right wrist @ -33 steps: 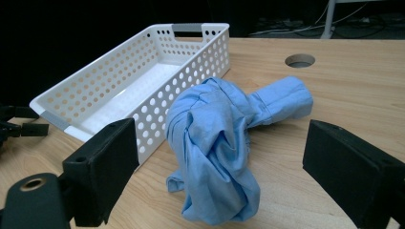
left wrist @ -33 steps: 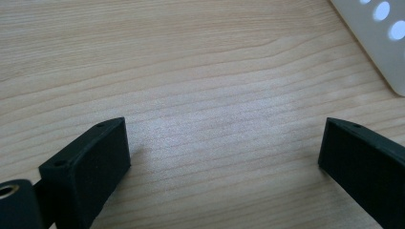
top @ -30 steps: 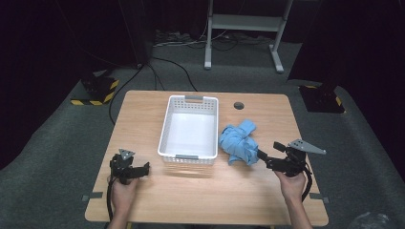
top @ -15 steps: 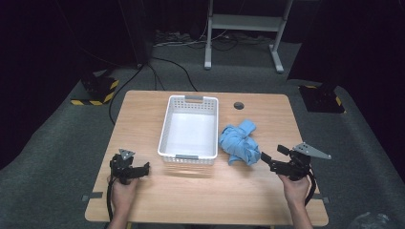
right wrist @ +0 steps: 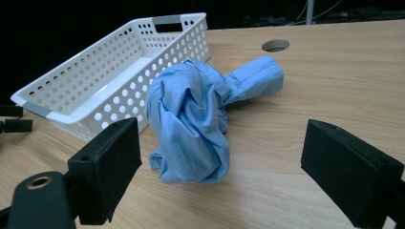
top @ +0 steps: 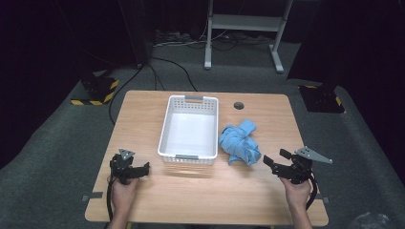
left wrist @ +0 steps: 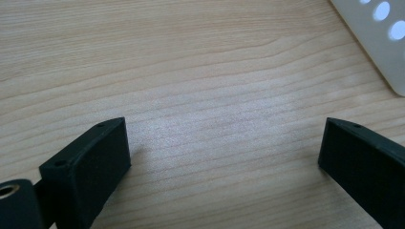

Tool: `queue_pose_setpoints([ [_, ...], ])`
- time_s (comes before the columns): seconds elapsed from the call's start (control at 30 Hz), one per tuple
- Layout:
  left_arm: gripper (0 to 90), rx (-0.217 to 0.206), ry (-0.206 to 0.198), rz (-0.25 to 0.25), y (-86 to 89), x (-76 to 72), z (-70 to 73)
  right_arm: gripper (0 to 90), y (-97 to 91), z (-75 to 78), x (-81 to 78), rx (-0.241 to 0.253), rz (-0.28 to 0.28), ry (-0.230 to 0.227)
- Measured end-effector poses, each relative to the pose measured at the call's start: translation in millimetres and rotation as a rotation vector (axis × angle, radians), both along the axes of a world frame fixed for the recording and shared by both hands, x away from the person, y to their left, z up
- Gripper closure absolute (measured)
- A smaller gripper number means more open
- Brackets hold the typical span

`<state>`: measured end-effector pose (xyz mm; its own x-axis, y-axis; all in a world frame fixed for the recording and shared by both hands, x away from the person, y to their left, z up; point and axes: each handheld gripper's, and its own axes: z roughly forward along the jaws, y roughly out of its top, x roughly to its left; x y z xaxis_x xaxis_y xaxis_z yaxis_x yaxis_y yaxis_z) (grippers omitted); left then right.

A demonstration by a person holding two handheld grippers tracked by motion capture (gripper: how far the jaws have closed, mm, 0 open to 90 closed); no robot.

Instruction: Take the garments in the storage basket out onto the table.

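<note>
Overhead light brightens the table against dark surroundings; the high view looks soft.

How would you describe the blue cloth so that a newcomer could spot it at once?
Start at the wooden table and find the white basket in its middle. Just beside the basket, on the right gripper's side, lies the blue cloth, the one soft, crumpled, coloured thing there.
</note>
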<state>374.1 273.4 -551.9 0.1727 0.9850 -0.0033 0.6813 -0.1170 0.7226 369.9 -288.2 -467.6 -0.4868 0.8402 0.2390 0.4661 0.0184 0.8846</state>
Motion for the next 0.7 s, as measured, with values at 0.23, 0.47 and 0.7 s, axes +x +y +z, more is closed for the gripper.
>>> queue_pose_setpoints([
  [0.23, 3.7, 0.0, 0.0, 0.0, 0.0, 0.0, 0.0, 13.4, -1.2, -6.0, 0.6, -0.006, -0.011, 0.011],
  [0.47, 3.7, 0.0, 0.0, 0.0, 0.0, 0.0, 0.0, 13.6, -1.8, -12.1, 0.7, -0.017, -0.022, 0.024],
  [0.7, 3.8, 0.0, 0.0, 0.0, 0.0, 0.0, 0.0, 14.0, -2.4, -16.9, 1.2, -0.028, -0.036, 0.037],
])
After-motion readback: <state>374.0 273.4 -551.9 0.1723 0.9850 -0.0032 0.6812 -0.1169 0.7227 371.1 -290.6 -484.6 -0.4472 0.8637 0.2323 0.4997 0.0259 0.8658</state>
